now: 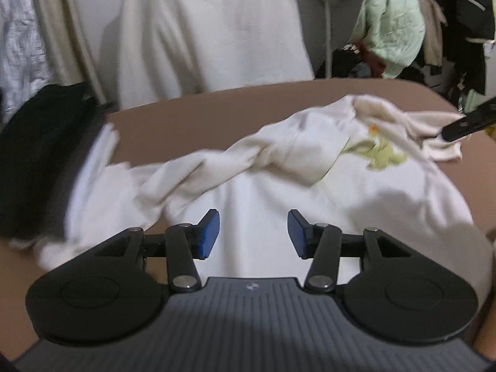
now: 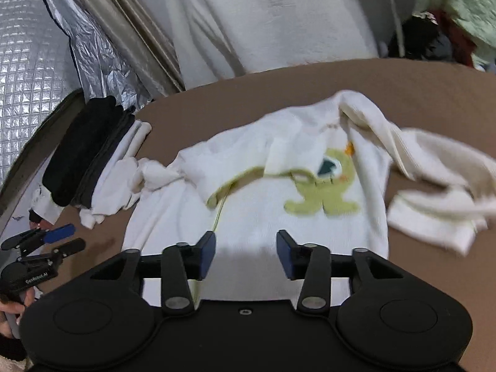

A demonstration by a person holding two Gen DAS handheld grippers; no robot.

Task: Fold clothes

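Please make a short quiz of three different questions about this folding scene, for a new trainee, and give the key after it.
1. True or false: the right gripper is clamped on the white sweatshirt.
2. Which colour is the cartoon figure printed on the sweatshirt? A) red B) green C) blue
3. Fill the gap: the stack of folded clothes lies on the brown table, on the ____ side of the sweatshirt in the right wrist view.

Key: 1. False; its jaws stand open with nothing pressed between them, and the left gripper is open too. 2. B. 3. left.
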